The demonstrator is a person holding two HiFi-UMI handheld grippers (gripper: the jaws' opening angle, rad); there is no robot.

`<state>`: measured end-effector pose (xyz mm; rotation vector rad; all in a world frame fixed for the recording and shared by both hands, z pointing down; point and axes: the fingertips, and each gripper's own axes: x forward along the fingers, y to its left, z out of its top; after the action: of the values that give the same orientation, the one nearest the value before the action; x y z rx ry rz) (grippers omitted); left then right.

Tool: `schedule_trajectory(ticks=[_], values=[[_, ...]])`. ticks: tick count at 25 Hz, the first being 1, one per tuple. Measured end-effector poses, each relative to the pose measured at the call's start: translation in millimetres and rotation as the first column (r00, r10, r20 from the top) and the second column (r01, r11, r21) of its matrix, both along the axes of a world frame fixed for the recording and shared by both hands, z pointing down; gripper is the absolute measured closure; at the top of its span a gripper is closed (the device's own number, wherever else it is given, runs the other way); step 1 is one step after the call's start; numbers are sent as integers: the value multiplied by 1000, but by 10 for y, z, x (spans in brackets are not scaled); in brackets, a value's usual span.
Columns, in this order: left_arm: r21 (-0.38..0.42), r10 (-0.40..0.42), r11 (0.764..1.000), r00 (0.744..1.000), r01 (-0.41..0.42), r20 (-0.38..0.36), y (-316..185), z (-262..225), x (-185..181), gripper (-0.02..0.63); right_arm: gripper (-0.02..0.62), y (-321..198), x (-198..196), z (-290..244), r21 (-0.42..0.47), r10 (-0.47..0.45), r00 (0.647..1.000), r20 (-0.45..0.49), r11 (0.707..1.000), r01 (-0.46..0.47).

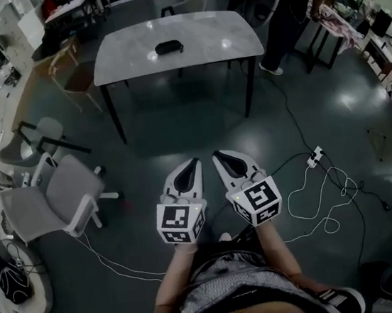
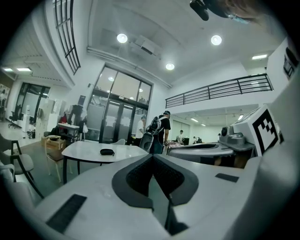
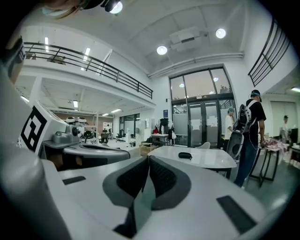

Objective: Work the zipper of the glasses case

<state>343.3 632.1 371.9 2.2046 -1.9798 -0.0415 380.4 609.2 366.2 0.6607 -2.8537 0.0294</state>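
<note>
A small black glasses case lies on a white table well ahead of me; it also shows as the dark case in the left gripper view and as the dark case in the right gripper view. My left gripper and right gripper are held side by side over the floor, far short of the table. Both are shut with nothing between the jaws. From its own camera the left gripper and the right gripper point toward the table.
Grey office chairs stand at my left. White cables and a power strip lie on the dark floor at my right. A person with a backpack stands beside the table's right end. More desks and people fill the background.
</note>
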Motion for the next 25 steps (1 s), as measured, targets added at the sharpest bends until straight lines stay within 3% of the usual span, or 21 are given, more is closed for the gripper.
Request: schedule_trajectory(ticks=[14, 25], values=[[-12, 85, 996, 996, -85, -9, -858, 109, -1070, 609, 531, -819, -1166, 32, 13, 31, 1000, 5, 999, -31], [-14, 78, 997, 997, -79, -14, -1180, 74, -1542, 609, 531, -1061, -1610, 87, -16, 27, 1000, -1, 1000, -27]])
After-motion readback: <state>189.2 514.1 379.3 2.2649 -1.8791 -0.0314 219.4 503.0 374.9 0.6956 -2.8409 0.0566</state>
